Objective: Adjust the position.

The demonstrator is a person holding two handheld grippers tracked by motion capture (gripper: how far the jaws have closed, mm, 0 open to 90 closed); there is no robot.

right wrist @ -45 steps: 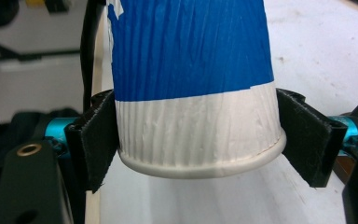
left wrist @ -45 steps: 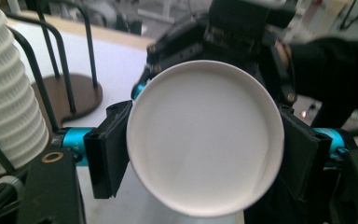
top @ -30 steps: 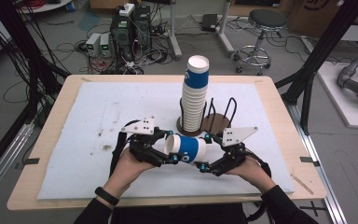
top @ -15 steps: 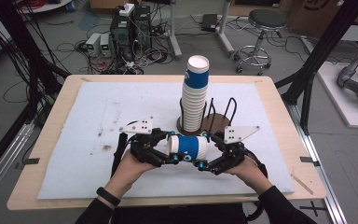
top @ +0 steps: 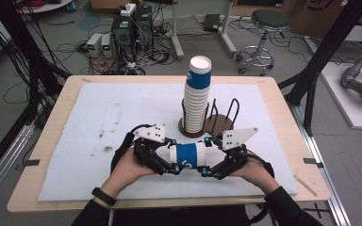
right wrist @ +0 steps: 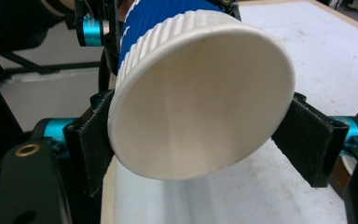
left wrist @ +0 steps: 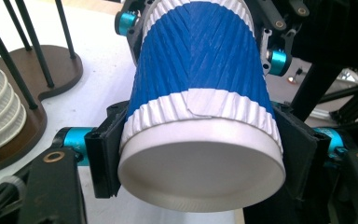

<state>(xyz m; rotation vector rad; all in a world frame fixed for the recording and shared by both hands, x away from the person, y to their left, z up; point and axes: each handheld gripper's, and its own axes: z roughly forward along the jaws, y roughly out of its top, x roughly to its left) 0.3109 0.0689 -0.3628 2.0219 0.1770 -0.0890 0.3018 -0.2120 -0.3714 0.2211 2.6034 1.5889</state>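
A blue-and-white paper cup (top: 188, 155) lies on its side just in front of the wooden cup holder (top: 217, 125), bridged between the two grippers above the white mat (top: 89, 122). The left gripper (left wrist: 193, 154) is clamped on the cup's base end, its pads pressing the ribbed white band on both sides. The right gripper (right wrist: 200, 135) sits around the open mouth end; its jaws have just been closing with the rim between them. The pad nearer the edge of the right gripper view touches the rim, while the far pad looks to stand just off it, so the grip seems not yet complete. Compared with a second ago, the cup has drawn level between the hands. This looks like a handover from left to right, probably so the cup can go onto the tall stack (top: 197, 96) standing in the holder. The left should hold until the right bites.
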